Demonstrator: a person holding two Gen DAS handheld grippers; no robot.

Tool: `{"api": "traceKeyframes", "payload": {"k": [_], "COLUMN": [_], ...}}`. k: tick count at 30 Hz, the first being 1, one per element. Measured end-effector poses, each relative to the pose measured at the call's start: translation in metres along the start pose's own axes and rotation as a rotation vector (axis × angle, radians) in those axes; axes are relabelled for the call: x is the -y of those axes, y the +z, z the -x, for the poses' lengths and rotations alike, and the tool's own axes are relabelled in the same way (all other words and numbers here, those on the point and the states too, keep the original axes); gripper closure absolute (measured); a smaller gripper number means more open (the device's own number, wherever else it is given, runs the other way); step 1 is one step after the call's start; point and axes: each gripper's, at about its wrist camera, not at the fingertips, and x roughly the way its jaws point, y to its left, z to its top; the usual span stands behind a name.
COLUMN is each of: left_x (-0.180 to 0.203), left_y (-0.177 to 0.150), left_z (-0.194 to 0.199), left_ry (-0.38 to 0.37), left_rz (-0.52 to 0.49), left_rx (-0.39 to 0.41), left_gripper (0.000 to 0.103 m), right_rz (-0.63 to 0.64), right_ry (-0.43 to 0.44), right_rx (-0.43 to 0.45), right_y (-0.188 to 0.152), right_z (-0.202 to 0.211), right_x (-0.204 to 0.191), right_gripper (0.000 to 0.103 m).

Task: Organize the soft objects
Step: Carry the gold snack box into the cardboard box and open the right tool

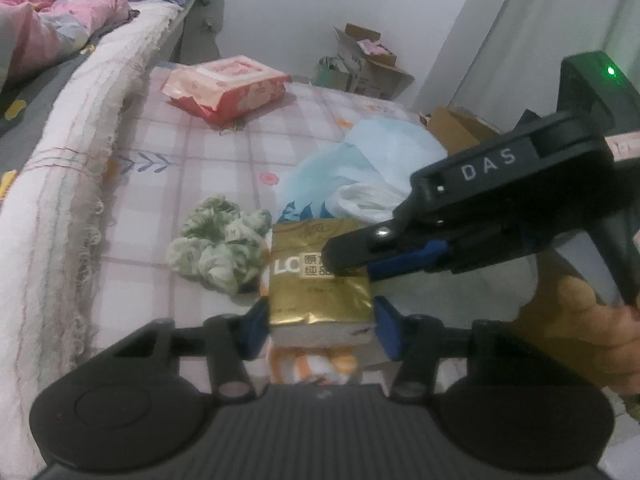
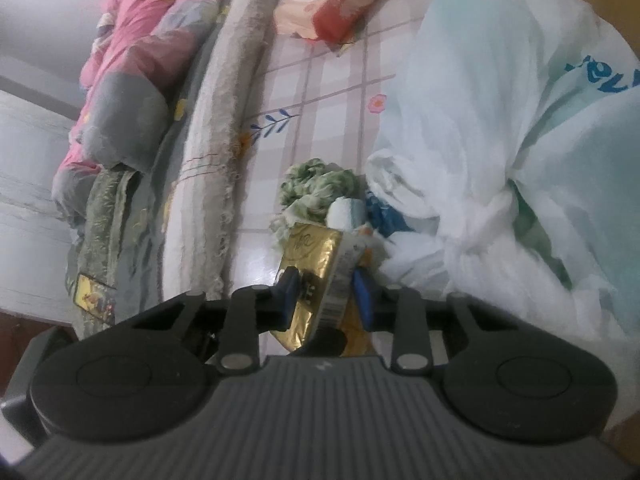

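Note:
A gold foil tissue pack (image 1: 320,296) is held over the checked sheet (image 1: 180,152). My left gripper (image 1: 322,326) has its blue pads pressed on both sides of the pack's near end. My right gripper (image 1: 352,268) comes in from the right and clamps the far part of the same pack (image 2: 316,264); in the right wrist view its jaws (image 2: 325,296) pinch the pack edgewise. A green and white scrunchie (image 1: 220,248) lies just left of the pack. Under the pack lies something orange and white (image 1: 316,368), blurred.
A pale blue and white plastic bag (image 1: 360,168) lies to the right. A red wet-wipe pack (image 1: 228,86) sits farther back. A rolled white blanket (image 1: 60,200) and pink quilt (image 1: 52,20) border the left. Cardboard boxes (image 1: 368,64) stand by the wall. A hand (image 1: 592,340) holds the right gripper.

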Motion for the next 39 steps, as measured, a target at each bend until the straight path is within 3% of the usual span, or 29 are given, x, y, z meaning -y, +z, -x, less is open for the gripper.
{"api": "traceKeyframes", "payload": {"k": [12,19,32,39], "left_x": [0.047,0.098,0.229,0.274], "left_y": [-0.008,-0.008,0.001,-0.005], "left_z": [0.071,0.084,0.041,-0.002], "left_ry": [-0.010,-0.067,-0.271,-0.327], "left_rz": [-0.066,-0.145,-0.328,-0.367], "left_rx": [0.106,0.131,0.058,-0.031], "left_gripper": [0.048,0.048,0.044,0.042], "right_rz": [0.080,0.086,-0.068,-0.159], "right_ry": [0.124,0.168,0.150,0.108], "right_rx": [0.105,0.201,0.406,0.429], "right_y": [-0.038,-0.065,-0.115,-0.133], "right_z": [0.072,0.139,0.267,0.294], "right_x": [-0.018,0.006,0.119,0.176], "right_gripper": [0.077,0.079,0.081,0.082]}}
